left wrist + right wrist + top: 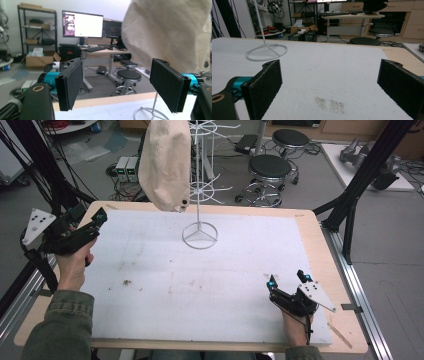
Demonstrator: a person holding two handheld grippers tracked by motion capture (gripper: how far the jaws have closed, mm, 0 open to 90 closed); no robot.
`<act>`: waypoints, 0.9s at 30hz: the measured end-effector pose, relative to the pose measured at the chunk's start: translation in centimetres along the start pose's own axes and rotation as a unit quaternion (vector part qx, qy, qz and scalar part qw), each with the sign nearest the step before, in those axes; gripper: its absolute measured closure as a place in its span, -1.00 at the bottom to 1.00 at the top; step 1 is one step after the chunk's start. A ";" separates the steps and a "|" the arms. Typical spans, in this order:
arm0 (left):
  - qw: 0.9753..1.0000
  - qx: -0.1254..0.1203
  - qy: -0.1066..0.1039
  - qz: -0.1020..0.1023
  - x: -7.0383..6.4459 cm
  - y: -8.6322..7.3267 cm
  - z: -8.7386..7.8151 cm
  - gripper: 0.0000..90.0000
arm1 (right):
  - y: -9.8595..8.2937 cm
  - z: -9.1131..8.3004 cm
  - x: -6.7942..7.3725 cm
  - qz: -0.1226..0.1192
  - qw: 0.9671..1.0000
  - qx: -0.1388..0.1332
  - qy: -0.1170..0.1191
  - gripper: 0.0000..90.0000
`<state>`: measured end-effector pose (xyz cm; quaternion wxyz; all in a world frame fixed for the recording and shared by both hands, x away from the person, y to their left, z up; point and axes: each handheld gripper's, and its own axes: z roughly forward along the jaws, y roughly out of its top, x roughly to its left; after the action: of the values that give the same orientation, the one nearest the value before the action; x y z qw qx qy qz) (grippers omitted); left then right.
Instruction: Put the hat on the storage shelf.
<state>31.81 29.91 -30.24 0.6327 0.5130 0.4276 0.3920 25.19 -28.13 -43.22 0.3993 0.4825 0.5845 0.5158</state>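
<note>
Left claw (100,215) is up off the surface (240,270) at its far left corner, jaws spread wide with nothing between them. In the left gripper view that claw (122,85) looks past the surface edge, toward a cream cloth bag (170,32) that hangs just ahead and to the right, apart from both pads. The hand (75,265) under it comes in from the bottom left in a green sleeve (60,325).

Right claw (285,281) sits low near the front right corner, jaws also wide apart and empty. In the right gripper view that claw (329,87) looks along bare white sheet with a small brownish smudge (329,103) just in front of it.

Further out, the bag (165,162) hangs on a white wire rack (200,180) whose ring base (200,236) stands on the far middle of the surface, well apart from both claws. That ring base (267,52) shows off to the left in the right gripper view.

Behind the surface there are two black stools (270,170) on the floor. In the left gripper view a desk with monitors (82,25) stands farther back.
</note>
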 end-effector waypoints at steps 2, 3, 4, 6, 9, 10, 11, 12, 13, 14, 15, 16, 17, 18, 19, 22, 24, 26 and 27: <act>1.000 0.001 0.011 -0.005 0.4 -1.0 -0.6 -0.40 | 0.0 0.0 0.0 0.001 1.000 0.000 0.000 -0.89; 1.000 0.000 0.014 -0.009 0.5 -1.3 -0.8 -0.41 | 0.0 0.0 0.0 0.001 1.000 0.000 -0.001 -0.89; 1.000 -0.001 0.017 -0.014 0.6 -1.8 -1.0 -0.40 | 0.0 0.0 0.0 0.002 1.000 -0.001 -0.001 -0.89; 0.999 0.007 0.026 -0.017 0.9 -2.7 -1.6 -0.41 | 0.0 0.0 0.1 0.002 1.000 0.000 0.000 -0.89; 0.999 0.015 0.033 -0.024 1.3 -3.9 -2.3 -0.41 | 0.0 0.0 0.1 0.001 1.000 0.000 -0.001 -0.89; 0.999 0.020 0.027 -0.029 1.4 -4.3 -2.7 -0.41 | 0.0 0.0 0.0 -0.001 1.000 -0.001 -0.002 -0.89; 0.999 0.017 0.025 -0.037 1.5 -4.6 -3.0 -0.41 | 0.0 0.0 0.0 -0.001 1.000 -0.001 -0.002 -0.89; 0.999 0.018 0.025 -0.038 1.5 -4.7 -3.3 -0.40 | 0.0 0.0 0.0 -0.001 1.000 0.000 -0.003 -0.89; 0.999 0.019 0.030 -0.034 1.4 -5.0 -3.6 -0.40 | 0.0 0.0 0.0 0.000 1.000 0.000 -0.003 -0.89; 0.999 0.022 0.031 -0.029 1.4 -5.1 -3.9 -0.40 | 0.0 0.0 0.0 -0.001 1.000 0.000 -0.002 -0.89; 0.999 0.024 0.031 -0.027 1.3 -5.2 -4.1 -0.40 | 0.0 0.0 0.1 0.001 1.000 0.000 -0.001 -0.89; 0.999 0.026 0.031 -0.024 1.3 -5.4 -4.3 -0.40 | 0.0 0.0 0.1 0.001 1.000 0.001 0.000 -0.89; 0.999 0.027 0.032 -0.020 1.2 -5.5 -4.6 -0.40 | 0.0 0.0 0.1 0.003 1.000 0.002 -0.001 -0.89; 0.999 0.026 0.034 -0.018 1.1 -5.7 -4.9 -0.41 | 0.0 0.0 0.1 0.001 1.000 0.000 -0.001 -0.89; 0.999 0.025 0.035 -0.016 1.0 -5.8 -5.2 -0.41 | 0.0 0.0 0.1 0.001 1.000 0.000 -0.001 -0.89; 0.999 0.021 0.050 -0.003 0.9 -6.3 -6.0 -0.41 | 0.0 0.0 0.1 0.002 1.000 0.001 -0.001 -0.89; 0.998 0.017 0.059 0.000 1.0 -6.7 -6.3 -0.41 | 0.0 -0.1 0.1 0.001 1.000 -0.001 -0.002 -0.89; 0.997 0.009 0.080 0.010 0.9 -7.1 -6.7 -0.41 | 0.0 -0.1 0.1 -0.001 1.000 -0.002 -0.002 -0.89; 0.996 0.006 0.091 0.020 0.9 -7.3 -6.9 -0.41 | 0.0 -0.1 0.1 -0.001 1.000 -0.001 -0.003 -0.89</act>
<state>26.06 31.69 -38.32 0.5803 0.4874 0.4754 0.4468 25.10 -28.07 -43.20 0.4020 0.4828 0.5832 0.5149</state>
